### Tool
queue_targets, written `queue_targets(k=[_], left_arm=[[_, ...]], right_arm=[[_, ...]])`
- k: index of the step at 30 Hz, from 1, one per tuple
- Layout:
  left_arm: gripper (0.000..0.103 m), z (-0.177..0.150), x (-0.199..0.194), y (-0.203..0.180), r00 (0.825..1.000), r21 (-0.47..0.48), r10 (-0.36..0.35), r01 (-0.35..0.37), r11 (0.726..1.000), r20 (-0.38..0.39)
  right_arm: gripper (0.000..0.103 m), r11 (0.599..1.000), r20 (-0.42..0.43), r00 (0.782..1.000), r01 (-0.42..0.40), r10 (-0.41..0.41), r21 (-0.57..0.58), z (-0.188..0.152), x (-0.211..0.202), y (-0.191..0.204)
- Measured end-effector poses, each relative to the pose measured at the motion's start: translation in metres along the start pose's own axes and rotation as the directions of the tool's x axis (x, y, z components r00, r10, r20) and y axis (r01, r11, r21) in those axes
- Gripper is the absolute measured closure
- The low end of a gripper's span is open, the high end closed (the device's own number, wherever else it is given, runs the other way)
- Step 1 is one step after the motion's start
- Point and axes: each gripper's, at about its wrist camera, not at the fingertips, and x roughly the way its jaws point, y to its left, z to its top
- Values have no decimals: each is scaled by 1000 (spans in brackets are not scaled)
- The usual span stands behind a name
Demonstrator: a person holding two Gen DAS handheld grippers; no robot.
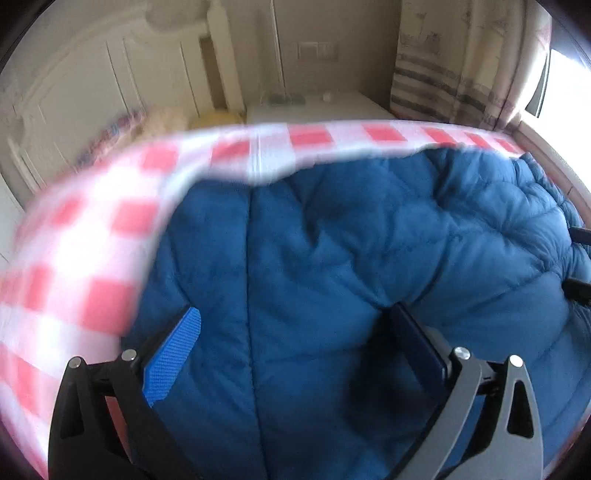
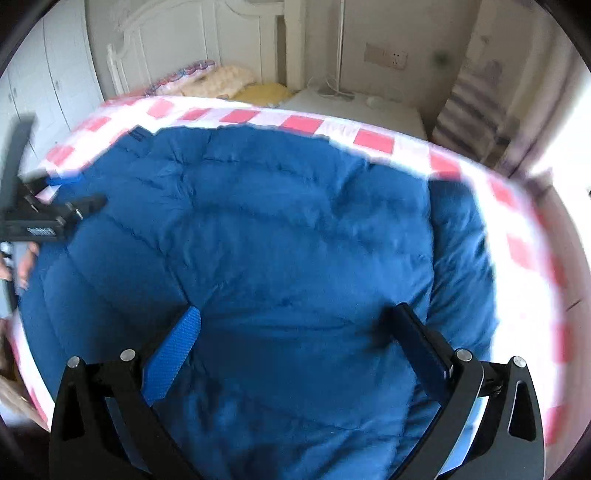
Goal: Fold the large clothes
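Nearest, the left gripper (image 1: 295, 317) and the right gripper (image 2: 295, 317) both stand wide apart over the blue quilted jacket (image 2: 258, 240), gripping nothing. The jacket lies spread across the red-and-white checked sheet (image 1: 92, 236), filling most of the bed. Beyond it, pillows (image 2: 221, 83) rest against the white headboard (image 2: 184, 33); farther right, a striped curtain (image 1: 436, 74) hangs by the window.

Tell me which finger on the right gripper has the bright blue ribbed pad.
The left-hand finger of the right gripper, over the blue quilted puffer jacket. The opposite finger looks plain black.
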Motion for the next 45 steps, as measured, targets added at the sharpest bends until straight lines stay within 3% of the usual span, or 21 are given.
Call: queue_targets(k=[2,5,7,8,10,12,15,17,20,22,24,27,28,31,35,38,41,44,45], left_arm=[[2,2,-1,11,999,-51,-35,35,998,7],[2,2,-1,6,1000,-30,5,-5,1000,4],[3,-2,-16,0,997,-26,71,-70,997,31],[3,-4,-24,-3,997,-32,69,-68,997,43],[3,-13,-54,-16,994,-18,-9,11,1000,105],[3,-23,-70,-33,990,20,-32,30,999,140],[2,-42,-54,-61,997,117,-11,2,993,76],[2,-52,-43,-62,995,109,4,-15,994,96],[2,-53,-42,-63,995,105,-3,-7,994,95],[2,-52,-49,-63,998,92,21,-27,995,67],[3,-54,-63,-59,996,82,15,-22,996,85],[2,-67,-68,-55,994,107,71,-80,991,87],[2,-71,-65,-52,995,102,61,-69,992,81],[2,-80,-62,-43,994,79,27,-36,996,107],[2,-78,-66,-43,995,84,39,-47,995,87],[4,-80,-87,-20,987,8,65,-67,998,148],[2,-87,-77,22,984,-91,146,-137,986,103],[2,-100,-61,57,998,-227,8,8,974,68],[2,-100,-60,58,998,-231,8,7,973,67]], right_arm=[[4,1000,42,999,-10,9,19,-3,1,-3],[4,1000,13,1000,25,-25,11,3,1,2],[4,997,-1,998,64,-64,39,5,-9,6],[4,997,28,997,68,-69,32,5,-23,15],[4,999,90,996,25,-22,-32,1,-45,34],[4,993,117,993,0,14,-117,-6,-55,59],[4,983,26,999,-27,32,-184,-22,-25,81],[4,988,60,997,-37,46,-150,-29,-16,77],[4,989,45,997,-49,56,-141,-28,-17,74],[4,991,21,999,-25,28,-128,-24,-23,74],[4,991,57,998,-9,17,-135,-25,-39,80],[4,991,76,997,32,-22,-132,-30,-41,69],[4,992,58,998,43,-36,-119,-34,-36,63],[4,998,78,996,-40,44,-50,-40,-28,48],[5,998,66,998,29,-26,-55,-32,-40,50],[5,996,123,988,94,-94,6,-32,-61,28],[4,982,53,985,157,-163,103,-48,-51,-7],[4,977,86,994,45,-64,207,-65,-42,-30],[4,977,84,994,55,-73,205,-65,-40,-28]])
